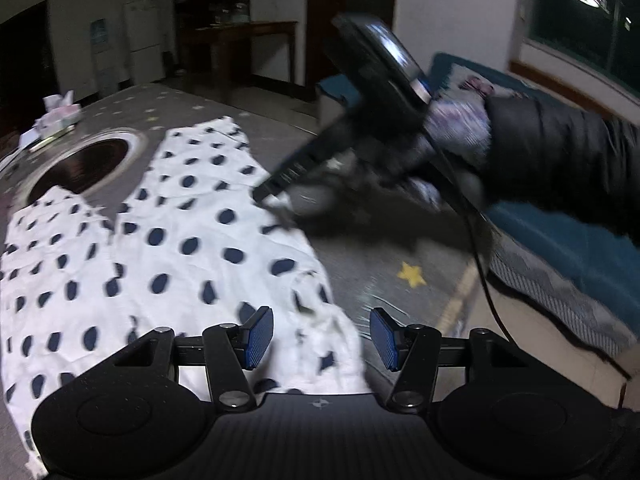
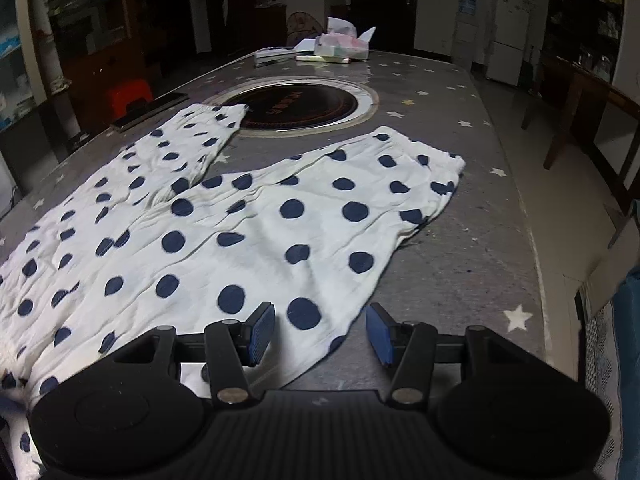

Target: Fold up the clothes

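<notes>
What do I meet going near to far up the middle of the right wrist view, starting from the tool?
Right tool, open, over the near hem → polka-dot pants spread flat → round black burner set in the star-print table → tissue box at the far edge.

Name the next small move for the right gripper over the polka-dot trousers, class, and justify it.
Probably lower the open right gripper and close on the polka-dot trousers at their near edge between the pads. They lie spread flat on the table, both legs apart, nothing gripped yet.
</notes>
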Tool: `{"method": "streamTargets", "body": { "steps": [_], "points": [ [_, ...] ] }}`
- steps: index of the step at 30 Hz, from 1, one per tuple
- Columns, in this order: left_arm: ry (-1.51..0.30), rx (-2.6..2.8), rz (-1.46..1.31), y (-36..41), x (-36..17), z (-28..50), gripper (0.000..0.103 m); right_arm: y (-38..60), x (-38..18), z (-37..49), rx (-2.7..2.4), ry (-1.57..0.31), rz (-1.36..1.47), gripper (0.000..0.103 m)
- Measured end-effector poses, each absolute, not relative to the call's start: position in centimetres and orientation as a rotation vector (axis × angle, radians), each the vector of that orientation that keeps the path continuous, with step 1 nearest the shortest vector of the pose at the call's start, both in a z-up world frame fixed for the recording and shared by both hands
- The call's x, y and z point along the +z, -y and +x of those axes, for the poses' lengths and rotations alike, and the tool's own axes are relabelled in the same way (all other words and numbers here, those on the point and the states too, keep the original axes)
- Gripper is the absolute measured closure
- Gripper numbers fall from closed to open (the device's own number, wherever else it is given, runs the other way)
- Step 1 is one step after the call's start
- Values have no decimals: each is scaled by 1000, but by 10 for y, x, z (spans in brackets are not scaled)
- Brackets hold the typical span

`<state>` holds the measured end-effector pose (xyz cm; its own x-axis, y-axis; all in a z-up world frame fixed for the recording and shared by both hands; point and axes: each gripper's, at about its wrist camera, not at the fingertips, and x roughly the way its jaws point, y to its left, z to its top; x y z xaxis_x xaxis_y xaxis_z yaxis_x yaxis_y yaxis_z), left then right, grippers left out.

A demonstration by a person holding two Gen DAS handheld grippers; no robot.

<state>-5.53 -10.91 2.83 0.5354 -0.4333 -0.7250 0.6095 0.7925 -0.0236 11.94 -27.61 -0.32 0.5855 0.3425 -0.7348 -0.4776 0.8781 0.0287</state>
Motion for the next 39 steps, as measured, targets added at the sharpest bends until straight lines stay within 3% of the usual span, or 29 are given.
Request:
{"method": "streamTargets", "body": {
  "steps": [1, 3, 9, 13, 29, 36, 39],
  "points": [
    [-796, -631, 256, 112, 24, -55, 48, 278, -3, 123, 474, -816, -169, 52],
    [-810, -635, 281, 116, 17, -56, 66, 282, -3, 130, 459, -816, -149, 53],
    [-832, -645, 273, 112, 9, -53, 92, 295, -5, 154, 411, -820, -74, 56],
    [-821, -655, 239, 102, 16, -51, 93, 303, -6, 183, 376, -826, 9, 64],
    [-811, -642, 41, 54, 41, -29, 93, 304, -25, 298, 205, -804, 112, 65],
    [-812, -644, 21, 50, 41, -27, 93, 295, -26, 311, 173, -803, 70, 94],
    [-804, -643, 5, 45, 42, -29, 94, 298, -20, 309, 159, -792, 76, 96]
  ]
}}
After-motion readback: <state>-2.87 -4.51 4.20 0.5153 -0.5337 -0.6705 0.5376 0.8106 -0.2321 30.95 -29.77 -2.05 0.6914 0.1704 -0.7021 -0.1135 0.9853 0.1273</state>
